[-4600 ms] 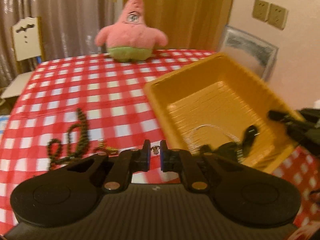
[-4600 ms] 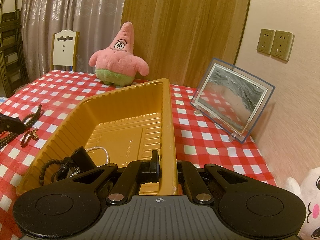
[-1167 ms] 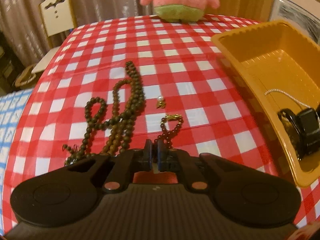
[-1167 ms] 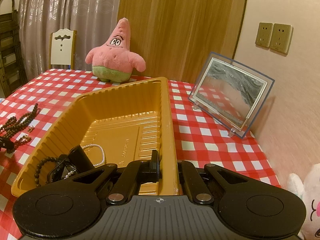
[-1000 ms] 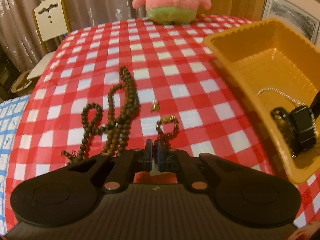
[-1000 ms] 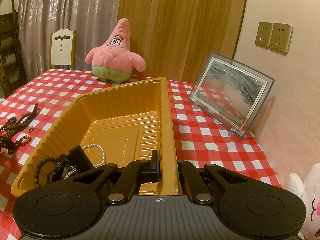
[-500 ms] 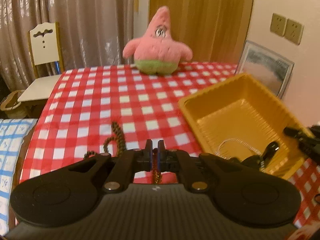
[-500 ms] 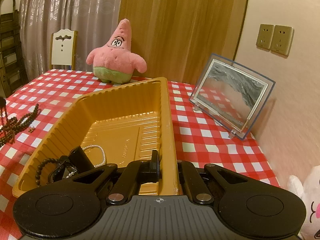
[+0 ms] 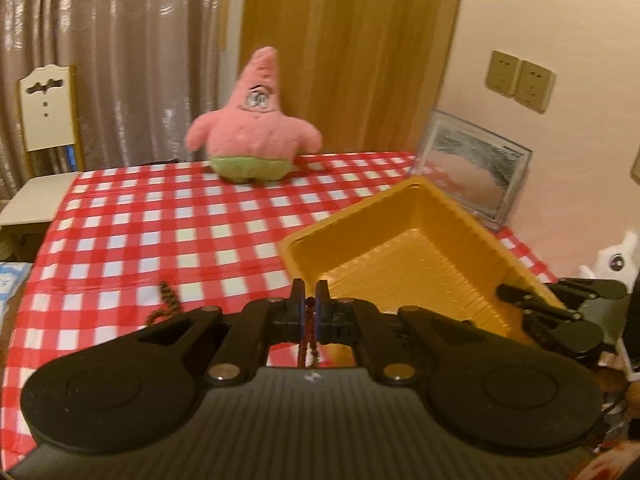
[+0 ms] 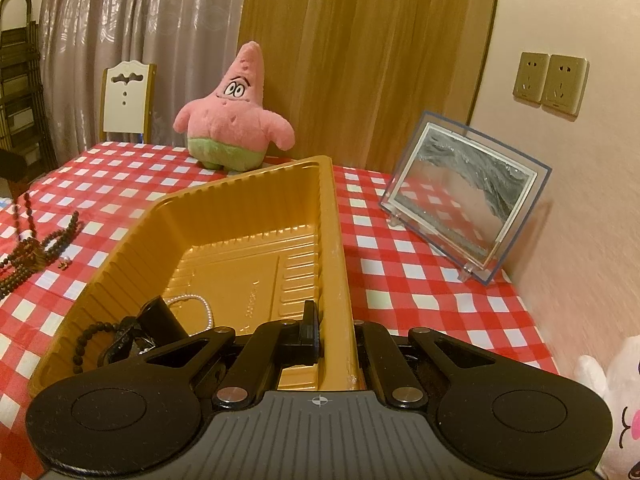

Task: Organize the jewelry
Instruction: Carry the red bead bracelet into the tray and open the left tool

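- Left gripper (image 9: 309, 305) has its fingers pinched on a short reddish bead bracelet (image 9: 307, 334), which hangs down between them, lifted off the red-checked tablecloth (image 9: 160, 224) just beside the near-left corner of the yellow plastic tray (image 9: 404, 240).
- Right gripper (image 10: 334, 330) is clamped over the tray's near right wall, one finger inside and one outside.
- Inside the tray, at its near left end, lie a dark bead bracelet (image 10: 90, 340), a black watch (image 10: 154, 322) and a thin pearl chain (image 10: 200, 306).
- Long brown bead necklaces (image 10: 44, 244) lie on the cloth to the tray's left.
- Beyond the tray sits a pink starfish plush (image 10: 234, 120); a framed sand picture (image 10: 466, 194) stands at right.
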A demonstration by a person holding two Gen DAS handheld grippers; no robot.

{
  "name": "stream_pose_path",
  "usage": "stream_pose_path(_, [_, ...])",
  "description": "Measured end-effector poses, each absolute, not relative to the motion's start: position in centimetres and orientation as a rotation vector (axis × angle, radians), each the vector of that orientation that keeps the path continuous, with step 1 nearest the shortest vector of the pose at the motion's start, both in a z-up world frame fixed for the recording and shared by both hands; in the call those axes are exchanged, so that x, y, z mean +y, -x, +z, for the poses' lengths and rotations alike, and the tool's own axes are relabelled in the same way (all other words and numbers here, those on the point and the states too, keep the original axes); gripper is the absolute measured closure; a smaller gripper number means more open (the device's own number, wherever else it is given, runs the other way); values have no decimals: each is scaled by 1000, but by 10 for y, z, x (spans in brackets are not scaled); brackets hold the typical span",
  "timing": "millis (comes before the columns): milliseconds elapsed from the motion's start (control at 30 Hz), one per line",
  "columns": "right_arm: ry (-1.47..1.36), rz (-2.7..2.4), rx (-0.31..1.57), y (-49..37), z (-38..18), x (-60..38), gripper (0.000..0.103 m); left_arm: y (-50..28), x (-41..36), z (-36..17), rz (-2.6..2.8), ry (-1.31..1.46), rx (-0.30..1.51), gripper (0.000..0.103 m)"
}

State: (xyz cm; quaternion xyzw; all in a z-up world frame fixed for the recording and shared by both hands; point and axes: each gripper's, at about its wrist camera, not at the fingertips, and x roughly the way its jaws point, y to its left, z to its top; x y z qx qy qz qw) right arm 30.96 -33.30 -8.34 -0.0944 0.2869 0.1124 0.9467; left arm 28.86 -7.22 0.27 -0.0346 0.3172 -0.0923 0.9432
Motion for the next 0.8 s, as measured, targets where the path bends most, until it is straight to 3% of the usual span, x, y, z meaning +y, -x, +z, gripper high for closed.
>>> stream_pose_path(800, [189, 231, 578, -312, -79, -330, 100, -331, -150, -41, -392, 130, 781, 100])
